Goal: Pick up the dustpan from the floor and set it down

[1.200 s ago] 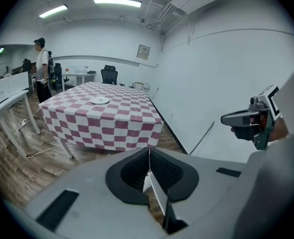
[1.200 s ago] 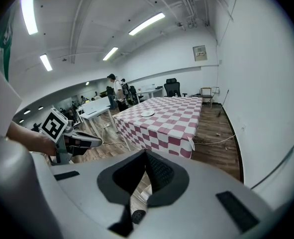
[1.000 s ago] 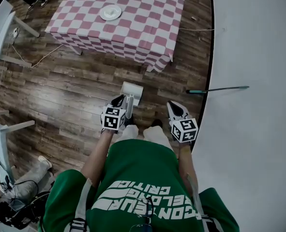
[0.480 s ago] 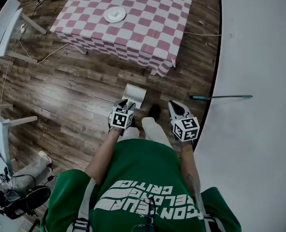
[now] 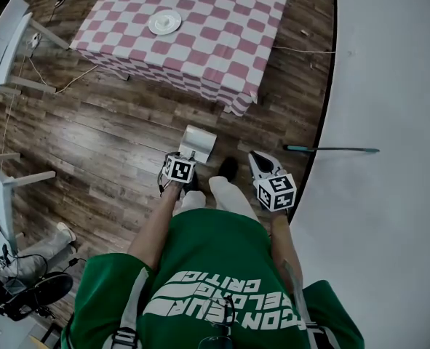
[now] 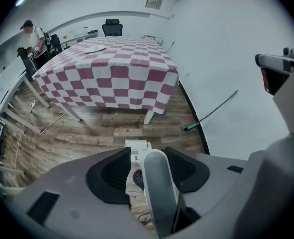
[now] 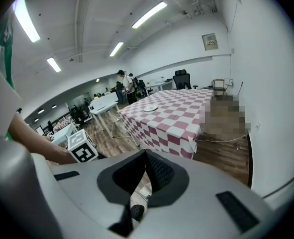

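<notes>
The white dustpan (image 5: 198, 142) rests on the wood floor just ahead of the person's feet. Its pan (image 6: 136, 148) lies flat and its long handle (image 6: 159, 193) rises toward me. My left gripper (image 5: 185, 156) hangs low over it, pointing steeply down. Its jaws (image 6: 147, 158) have just been opening and now stand wide on either side of the handle, with the pads clear of it. My right gripper (image 5: 260, 162) hovers to the right of the feet. Its jaws (image 7: 146, 158) meet at the tips with nothing between them.
A table with a red-and-white checked cloth (image 5: 193, 27) and a white plate (image 5: 164, 21) stands ahead. A long stick with a teal grip (image 5: 331, 150) lies against the white surface (image 5: 389, 86) at the right. White furniture (image 5: 0, 42) and a seated person (image 5: 33, 267) are at the left.
My left gripper has sunk toward the floor along the dustpan handle and its jaws have opened. The right gripper has shifted only a little.
</notes>
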A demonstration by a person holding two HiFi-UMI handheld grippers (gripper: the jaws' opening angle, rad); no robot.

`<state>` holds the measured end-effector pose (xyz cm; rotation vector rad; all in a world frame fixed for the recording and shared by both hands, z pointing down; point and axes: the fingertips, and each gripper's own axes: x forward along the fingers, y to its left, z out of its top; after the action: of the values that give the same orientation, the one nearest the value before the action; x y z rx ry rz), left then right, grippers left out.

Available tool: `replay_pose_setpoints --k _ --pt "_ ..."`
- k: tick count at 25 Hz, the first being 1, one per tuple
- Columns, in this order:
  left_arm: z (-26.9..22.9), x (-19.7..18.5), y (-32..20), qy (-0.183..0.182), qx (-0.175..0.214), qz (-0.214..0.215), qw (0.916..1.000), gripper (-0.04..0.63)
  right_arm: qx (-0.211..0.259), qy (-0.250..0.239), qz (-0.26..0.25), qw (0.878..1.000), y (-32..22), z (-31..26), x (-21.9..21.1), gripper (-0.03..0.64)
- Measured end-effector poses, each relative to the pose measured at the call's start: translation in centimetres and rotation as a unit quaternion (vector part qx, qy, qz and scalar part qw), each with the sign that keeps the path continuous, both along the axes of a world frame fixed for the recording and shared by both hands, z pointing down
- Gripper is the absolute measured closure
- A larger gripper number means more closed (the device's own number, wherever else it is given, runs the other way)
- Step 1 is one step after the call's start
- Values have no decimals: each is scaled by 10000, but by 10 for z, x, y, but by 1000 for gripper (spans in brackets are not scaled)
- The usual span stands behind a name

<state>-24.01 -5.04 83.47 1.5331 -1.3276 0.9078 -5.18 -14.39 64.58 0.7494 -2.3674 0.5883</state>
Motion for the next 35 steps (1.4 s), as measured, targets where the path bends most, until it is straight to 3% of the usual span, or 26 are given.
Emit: replay_pose_setpoints --k 3,7,13,17,21,35 --pt "12 0 -3 -67 -280 15 9996 399 -60 24 -35 10000 -7 4 6 609" --pt "37 13 -1 209 -735 -25 9971 400 -116 67 -80 9999 -18 9 12 609" --pt "58 13 3 311 -1128 -123 9931 400 -181 131 -137 9997 -27 14 17 609" --pt "59 9 -4 331 -1142 -337 9923 420 -223 199 -197 9994 -31 16 18 609" --pt "61 6 -10 213 -1172 -289 9925 453 -266 238 -266 9990 -34 20 14 609" --pt "65 12 -17 193 -1244 -298 9916 454 -262 247 -362 9987 -40 23 6 609"
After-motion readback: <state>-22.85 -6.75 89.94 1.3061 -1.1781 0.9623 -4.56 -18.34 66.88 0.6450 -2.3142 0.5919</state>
